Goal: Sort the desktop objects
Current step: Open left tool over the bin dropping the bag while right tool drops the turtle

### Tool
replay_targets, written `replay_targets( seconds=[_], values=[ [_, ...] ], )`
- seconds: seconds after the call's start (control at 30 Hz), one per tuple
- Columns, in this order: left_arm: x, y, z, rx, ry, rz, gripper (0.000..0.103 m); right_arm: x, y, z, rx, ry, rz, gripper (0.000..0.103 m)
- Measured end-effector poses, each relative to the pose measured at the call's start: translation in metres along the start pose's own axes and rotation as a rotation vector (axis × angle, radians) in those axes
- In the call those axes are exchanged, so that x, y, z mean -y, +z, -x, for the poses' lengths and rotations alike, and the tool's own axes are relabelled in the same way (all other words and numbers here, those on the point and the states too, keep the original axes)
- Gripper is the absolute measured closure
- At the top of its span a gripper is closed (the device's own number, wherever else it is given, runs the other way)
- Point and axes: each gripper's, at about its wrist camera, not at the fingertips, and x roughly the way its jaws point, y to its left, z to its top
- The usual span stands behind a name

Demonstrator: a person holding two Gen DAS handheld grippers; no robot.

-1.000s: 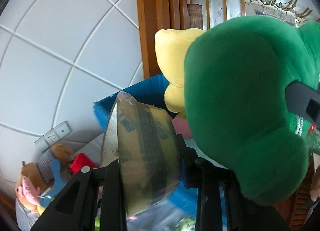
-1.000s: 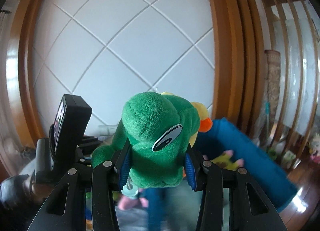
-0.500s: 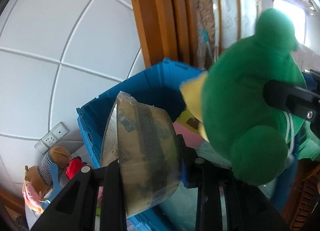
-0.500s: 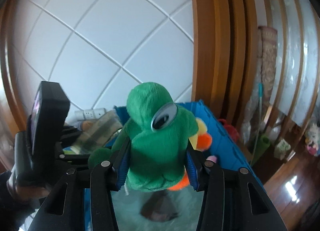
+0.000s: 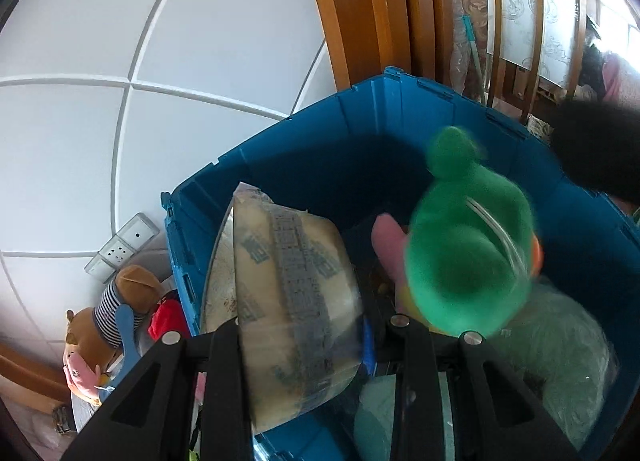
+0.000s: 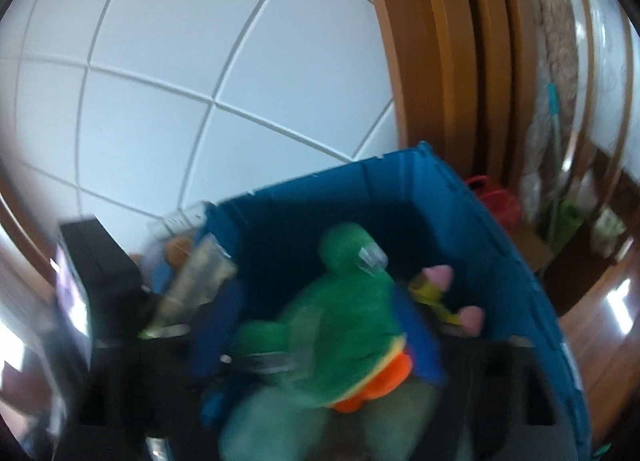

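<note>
Green plush in blue bin, ahead of right hand-held gripper, grip unclear; left hand-held gripper clamps packet

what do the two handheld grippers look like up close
The left gripper has two matte black plastic fingers with triangular cut-outs, silver round screw heads and a thin blue pad edge. The right gripper is blurred: black frame with blue pads. No sleeve or cable shows.

Blurred green plush toy over blue bin, printed packet beside it

Blurred green plush toy lies inside blue bin.
</note>
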Motion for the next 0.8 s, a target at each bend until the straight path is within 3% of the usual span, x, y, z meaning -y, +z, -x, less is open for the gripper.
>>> replay_targets(
  seconds=[0.13,0.23,0.27,0.3,0.37,0.53,0.8],
  values=[
    [-0.001,0.005,-0.001,-0.012,-0.026,0.008,0.074,-0.014,0.007,0.011,0.010,0.037,0.035,0.000],
    [-0.003,0.007,-0.007,-0.030,-0.061,0.023,0.067,-0.014,0.008,0.015,0.003,0.044,0.042,0.000],
    [-0.003,0.008,-0.008,-0.036,-0.072,0.028,0.054,-0.015,0.007,0.017,0.003,0.044,0.045,0.000],
    [-0.004,0.008,-0.010,-0.041,-0.084,0.033,0.031,-0.017,0.007,0.020,0.002,0.044,0.048,0.000],
    [-0.005,0.010,-0.014,-0.053,-0.107,0.043,0.000,-0.014,0.006,0.021,0.002,0.043,0.051,0.000],
    [-0.006,0.014,-0.016,-0.051,-0.146,0.067,0.000,-0.004,0.004,0.025,0.000,0.040,0.043,0.000],
    [-0.004,0.000,0.014,0.016,-0.116,0.039,0.000,0.009,0.000,0.033,0.011,0.044,0.011,0.000]
  ],
)
